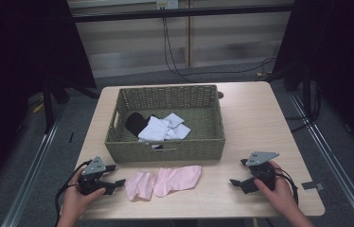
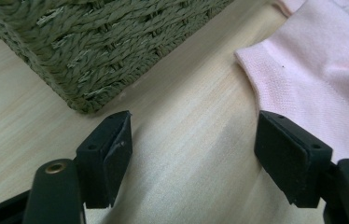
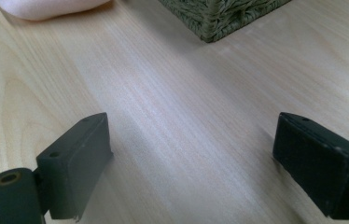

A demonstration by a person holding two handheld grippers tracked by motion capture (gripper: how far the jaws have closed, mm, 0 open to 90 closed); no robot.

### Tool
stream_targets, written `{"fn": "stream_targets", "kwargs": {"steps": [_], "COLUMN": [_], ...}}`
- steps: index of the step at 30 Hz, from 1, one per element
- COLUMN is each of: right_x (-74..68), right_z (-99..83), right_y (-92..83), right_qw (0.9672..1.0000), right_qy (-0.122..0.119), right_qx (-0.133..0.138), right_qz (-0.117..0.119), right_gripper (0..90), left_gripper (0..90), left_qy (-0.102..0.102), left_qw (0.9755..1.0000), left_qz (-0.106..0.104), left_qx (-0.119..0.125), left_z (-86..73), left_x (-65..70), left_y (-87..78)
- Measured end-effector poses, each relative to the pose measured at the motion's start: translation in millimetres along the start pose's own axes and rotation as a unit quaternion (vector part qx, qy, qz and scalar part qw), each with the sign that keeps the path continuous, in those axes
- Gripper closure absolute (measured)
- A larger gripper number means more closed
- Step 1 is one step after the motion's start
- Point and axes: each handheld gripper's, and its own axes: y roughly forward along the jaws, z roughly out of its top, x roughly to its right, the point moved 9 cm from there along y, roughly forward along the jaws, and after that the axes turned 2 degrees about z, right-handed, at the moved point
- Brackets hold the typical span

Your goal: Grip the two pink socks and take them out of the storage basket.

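A green woven basket [image 1: 165, 142] is set at the middle of the tabletop [image 1: 255, 113], toward its far edge. Inside it, a black garment [image 1: 135, 122] and folded white cloths [image 1: 163, 128] are piled at the centre. Two pink socks [image 1: 163, 182] are laid flat by the near edge, in front of the basket. The left gripper [image 1: 111, 176] is held just beside the socks, jaws apart with nothing between them. The right gripper [image 1: 239, 176] is held near the near right corner, jaws wide and empty.

Readable text: none in any view.
Basket [image 1: 165, 150]: plain woven wall, no label.
Pink socks [image 1: 163, 182]: no print or brand.
Desk [image 1: 251, 118]: bare wood, no markings.
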Motion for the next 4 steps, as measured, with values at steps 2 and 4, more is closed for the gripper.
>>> {"fn": "stream_targets", "kwargs": {"steps": [2,4], "right_x": [0.0,0.1], "right_z": [0.0,0.0], "right_y": [0.0,0.0], "right_qw": [1.0,1.0], "right_qy": [0.0,0.0], "right_qx": [0.0,0.0], "right_qz": [0.0,0.0], "right_gripper": [10.5,10.5], "left_gripper": [27.0,26.0], "left_qy": [0.0,0.001], "left_qw": [1.0,1.0], "left_qz": [0.0,-0.001], "left_qx": [0.0,0.0], "left_z": [0.0,0.1], "left_x": [0.1,0.2], "left_y": [0.0,0.1]}}
